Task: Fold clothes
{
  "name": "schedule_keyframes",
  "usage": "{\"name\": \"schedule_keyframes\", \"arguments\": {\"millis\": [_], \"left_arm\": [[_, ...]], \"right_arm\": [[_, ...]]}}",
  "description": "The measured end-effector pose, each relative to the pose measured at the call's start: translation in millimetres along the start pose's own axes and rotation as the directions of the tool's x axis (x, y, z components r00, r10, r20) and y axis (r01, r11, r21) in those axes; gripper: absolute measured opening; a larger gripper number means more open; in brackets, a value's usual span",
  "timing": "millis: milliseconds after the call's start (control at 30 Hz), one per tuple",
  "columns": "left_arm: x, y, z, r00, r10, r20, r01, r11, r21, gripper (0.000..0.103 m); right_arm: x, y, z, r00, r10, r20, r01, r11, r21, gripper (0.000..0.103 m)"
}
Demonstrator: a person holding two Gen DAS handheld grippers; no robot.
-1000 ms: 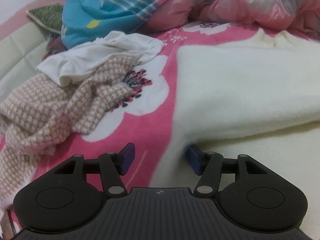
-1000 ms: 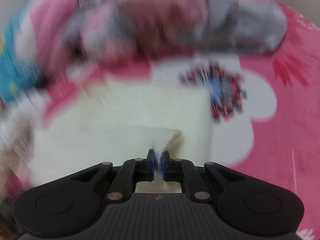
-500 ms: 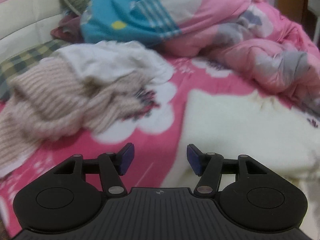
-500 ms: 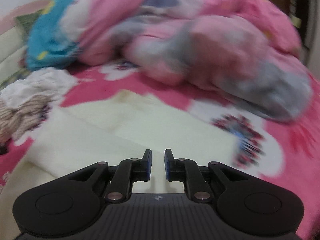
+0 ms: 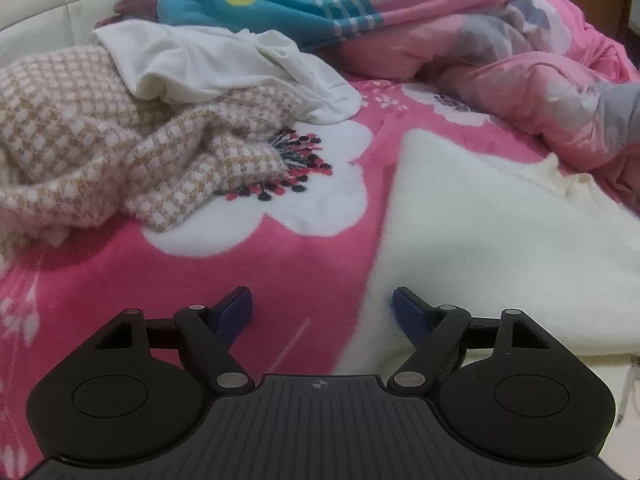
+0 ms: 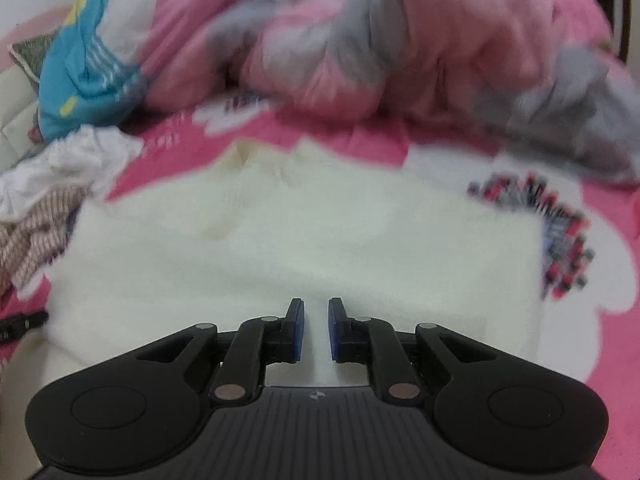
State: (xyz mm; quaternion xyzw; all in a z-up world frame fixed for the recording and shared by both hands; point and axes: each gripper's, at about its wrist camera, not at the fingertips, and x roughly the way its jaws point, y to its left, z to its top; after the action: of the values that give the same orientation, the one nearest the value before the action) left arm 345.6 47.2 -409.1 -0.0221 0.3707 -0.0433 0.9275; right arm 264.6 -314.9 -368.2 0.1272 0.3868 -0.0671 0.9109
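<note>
A cream fleece garment [image 5: 500,240] lies flat and folded on the pink flowered bedspread [image 5: 240,264]. My left gripper [image 5: 320,294] hangs open over the garment's left edge, its right pad against the cream border and its left pad above the bedspread. In the right wrist view the same cream garment [image 6: 300,240] fills the middle. My right gripper [image 6: 316,304] hovers above its near part, open by a narrow gap with nothing between the pads. This view is blurred.
A crumpled beige houndstooth garment [image 5: 100,128] lies to the left with a white garment [image 5: 224,64] on top of it. A bunched pink, blue and grey duvet [image 5: 520,60] crosses the back. The cream quilted headboard [image 5: 40,4] is at far left.
My right gripper has let go of the cream fold it was pinching and drawn back above the garment. My left gripper stayed open and pulled up and back from the garment's edge.
</note>
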Motion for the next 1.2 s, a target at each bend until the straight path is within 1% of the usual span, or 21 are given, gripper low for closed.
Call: {"name": "schedule_keyframes", "arguments": {"millis": [67, 100, 133, 200, 233, 267, 300, 367, 467, 533, 600, 667, 733, 800, 867, 933, 1000, 1067, 1100, 1133, 1200], "left_arm": [[2, 6, 0, 1.0, -0.015, -0.006, 0.015, 1.0, -0.017, 0.079], [4, 9, 0, 1.0, -0.023, -0.008, 0.022, 0.999, -0.026, 0.08], [6, 10, -1, 1.0, -0.029, -0.01, 0.029, 0.999, -0.034, 0.082], [8, 13, 0, 0.999, -0.037, -0.014, 0.037, 0.998, -0.043, 0.083], [8, 13, 0, 0.999, -0.041, -0.016, 0.04, 0.998, -0.045, 0.083], [8, 14, 1, 0.999, -0.044, -0.017, 0.043, 0.998, -0.047, 0.083], [7, 15, 1, 0.999, -0.048, -0.018, 0.047, 0.998, -0.052, 0.083], [7, 17, 1, 0.998, -0.057, -0.02, 0.056, 0.996, -0.063, 0.083], [7, 20, 1, 0.997, -0.07, -0.024, 0.068, 0.995, -0.075, 0.083], [8, 22, 1, 0.997, -0.079, -0.022, 0.078, 0.994, -0.078, 0.083], [8, 23, 0, 0.996, -0.086, -0.02, 0.084, 0.993, -0.08, 0.083], [8, 24, 0, 0.996, -0.092, -0.017, 0.09, 0.993, -0.082, 0.083], [7, 25, 1, 0.995, -0.094, -0.019, 0.092, 0.992, -0.081, 0.083], [5, 26, 4, 0.995, -0.094, -0.023, 0.092, 0.992, -0.082, 0.082], [-1, 28, 9, 0.997, -0.07, -0.024, 0.068, 0.994, -0.083, 0.079], [-11, 32, 18, 0.998, -0.062, -0.005, 0.061, 0.993, -0.099, 0.079], [-22, 34, 28, 0.997, -0.075, 0.023, 0.077, 0.99, -0.12, 0.079], [-28, 29, 40, 0.993, -0.1, 0.056, 0.106, 0.987, -0.124, 0.079], [-29, 23, 47, 0.99, -0.119, 0.072, 0.127, 0.985, -0.118, 0.079], [-28, 16, 52, 0.986, -0.141, 0.087, 0.15, 0.983, -0.109, 0.079], [-22, -4, 62, 0.976, -0.187, 0.113, 0.195, 0.978, -0.073, 0.079]], "right_arm": [[2, -11, 0, 0.997, -0.072, -0.004, 0.072, 0.996, 0.045, 0.013], [7, -19, -3, 0.993, -0.111, -0.03, 0.113, 0.992, 0.064, 0.012], [13, -27, -8, 0.99, -0.129, -0.055, 0.133, 0.988, 0.084, 0.008], [13, -33, -9, 0.993, -0.115, -0.033, 0.118, 0.985, 0.123, 0.008], [8, -24, -3, 0.991, -0.134, -0.016, 0.135, 0.985, 0.108, 0.011], [3, -15, 3, 0.988, -0.154, 0.002, 0.153, 0.984, 0.093, 0.011], [0, -5, 9, 0.989, -0.149, 0.023, 0.147, 0.986, 0.078, 0.011], [-6, 17, 18, 0.994, -0.081, 0.067, 0.078, 0.996, 0.043, 0.011], [1, 55, 25, 0.993, 0.066, 0.096, -0.061, 0.997, -0.055, 0.011], [18, 76, 24, 0.986, 0.144, 0.082, -0.134, 0.985, -0.111, 0.011], [50, 88, 19, 0.98, 0.197, 0.021, -0.194, 0.975, -0.107, 0.011], [78, 93, 8, 0.985, 0.174, -0.018, -0.175, 0.977, -0.12, 0.011], [85, 97, 12, 0.988, 0.153, -0.028, -0.156, 0.979, -0.133, 0.011], [74, 94, 25, 0.989, 0.147, -0.018, -0.148, 0.982, -0.118, 0.011], [59, 87, 40, 0.989, 0.145, -0.002, -0.144, 0.985, -0.093, 0.012], [48, 71, 59, 0.992, 0.128, 0.02, -0.126, 0.99, -0.06, 0.012], [49, 55, 79, 0.995, 0.09, 0.033, -0.088, 0.994, -0.064, 0.012], [62, 40, 98, 0.997, 0.079, 0.023, -0.076, 0.992, -0.099, 0.013], [69, 33, 108, 0.997, 0.073, 0.018, -0.071, 0.991, -0.116, 0.016], [77, 28, 117, 0.997, 0.075, 0.009, -0.073, 0.989, -0.129, 0.021], [100, 22, 132, 0.995, 0.095, -0.023, -0.097, 0.985, -0.145, 0.026]]}}
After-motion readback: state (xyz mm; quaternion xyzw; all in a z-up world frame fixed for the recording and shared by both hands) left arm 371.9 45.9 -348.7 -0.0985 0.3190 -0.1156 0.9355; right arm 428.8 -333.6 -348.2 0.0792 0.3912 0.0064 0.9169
